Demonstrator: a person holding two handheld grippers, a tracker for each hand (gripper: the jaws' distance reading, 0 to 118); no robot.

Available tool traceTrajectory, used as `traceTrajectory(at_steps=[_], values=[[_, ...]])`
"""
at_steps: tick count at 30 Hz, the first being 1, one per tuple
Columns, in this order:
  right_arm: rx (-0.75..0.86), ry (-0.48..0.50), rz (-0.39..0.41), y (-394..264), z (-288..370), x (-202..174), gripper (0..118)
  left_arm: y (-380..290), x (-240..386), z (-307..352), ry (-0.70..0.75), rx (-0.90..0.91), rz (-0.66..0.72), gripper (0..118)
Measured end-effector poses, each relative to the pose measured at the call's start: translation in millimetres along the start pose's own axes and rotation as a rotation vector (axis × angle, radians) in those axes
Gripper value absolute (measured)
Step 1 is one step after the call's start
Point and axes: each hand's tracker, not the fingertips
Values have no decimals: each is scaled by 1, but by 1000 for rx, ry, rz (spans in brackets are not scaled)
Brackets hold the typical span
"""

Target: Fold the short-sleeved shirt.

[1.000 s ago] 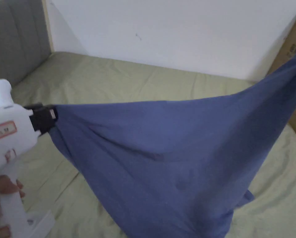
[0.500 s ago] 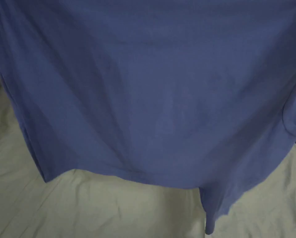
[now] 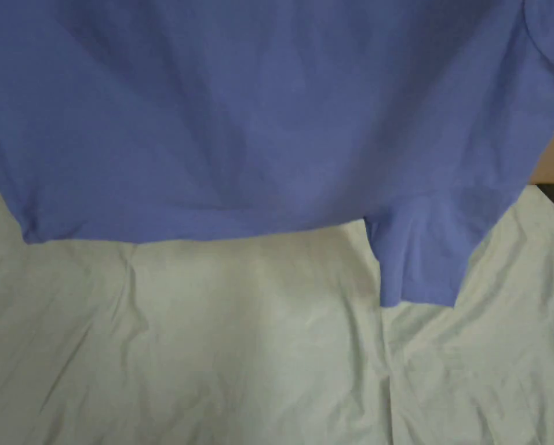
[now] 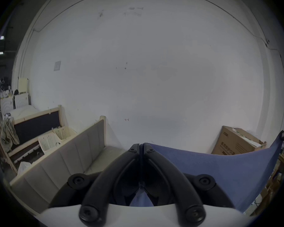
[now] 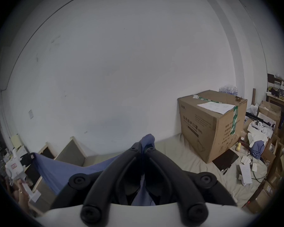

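We hold the blue short-sleeved shirt (image 3: 258,116) stretched in the air between our left gripper (image 4: 140,146) and right gripper (image 5: 143,146), both clamped on its fabric, above the pale bedsheet (image 3: 241,347), the spreading step, with laying it flat likely next.

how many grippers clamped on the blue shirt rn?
2. The left gripper pinches one end of the blue shirt; the right gripper pinches the other, cloth bunched between its jaws. The shirt hangs spread above the bed sheet.
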Motion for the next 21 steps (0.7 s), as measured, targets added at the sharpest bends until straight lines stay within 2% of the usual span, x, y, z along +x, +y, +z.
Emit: traceTrajectory(at_steps=[7,10,13,15,21], values=[[41,-84,41,13,-86,-29,2,20,33,-78,76,75,-46,2],[63,-114,43,7,-113,-34,2,14,38,-102,87,120,-5,2],[85,-128,54,-3,-133,-37,2,-2,40,-119,96,133,17,2],[81,-138,60,-12,-140,-36,2,-16,39,-127,112,115,-15,2],[-24,-123,78,-62,-156,-21,2,-78,23,-134,119,60,-43,2]])
